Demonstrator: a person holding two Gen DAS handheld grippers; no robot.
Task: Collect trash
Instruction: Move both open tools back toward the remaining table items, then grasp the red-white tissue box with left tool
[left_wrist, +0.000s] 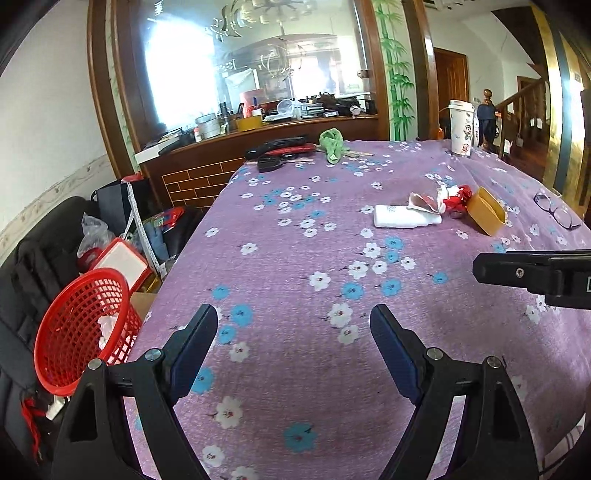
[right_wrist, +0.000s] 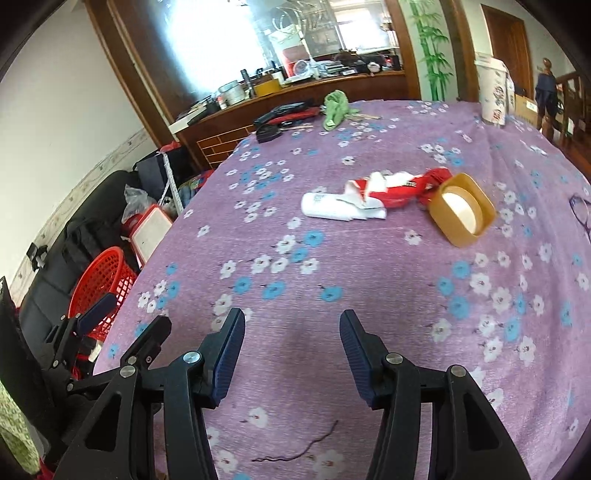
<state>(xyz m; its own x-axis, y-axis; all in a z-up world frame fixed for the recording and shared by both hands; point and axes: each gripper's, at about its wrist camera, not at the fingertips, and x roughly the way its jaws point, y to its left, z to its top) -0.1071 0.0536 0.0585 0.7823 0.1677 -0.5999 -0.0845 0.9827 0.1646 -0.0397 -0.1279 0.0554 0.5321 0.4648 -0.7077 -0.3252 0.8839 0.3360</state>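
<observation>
Trash lies in a cluster on the purple flowered tablecloth (left_wrist: 295, 258): a white bottle (left_wrist: 402, 216) on its side, crumpled red and white wrappers (left_wrist: 448, 199) and a tan cup (left_wrist: 485, 216) tipped over. The same bottle (right_wrist: 332, 206), wrappers (right_wrist: 391, 188) and cup (right_wrist: 461, 210) show in the right wrist view. My left gripper (left_wrist: 293, 332) is open and empty over the near table. My right gripper (right_wrist: 291, 334) is open and empty, well short of the trash. A red mesh bin (left_wrist: 85, 328) holding white paper stands off the table's left edge.
Glasses (left_wrist: 557, 210) lie at the right edge. A tall white cup (left_wrist: 461, 127), a green cloth (left_wrist: 332, 144) and black and red items (left_wrist: 280, 149) sit at the far side. Bags and boxes (left_wrist: 122, 236) crowd the floor at left.
</observation>
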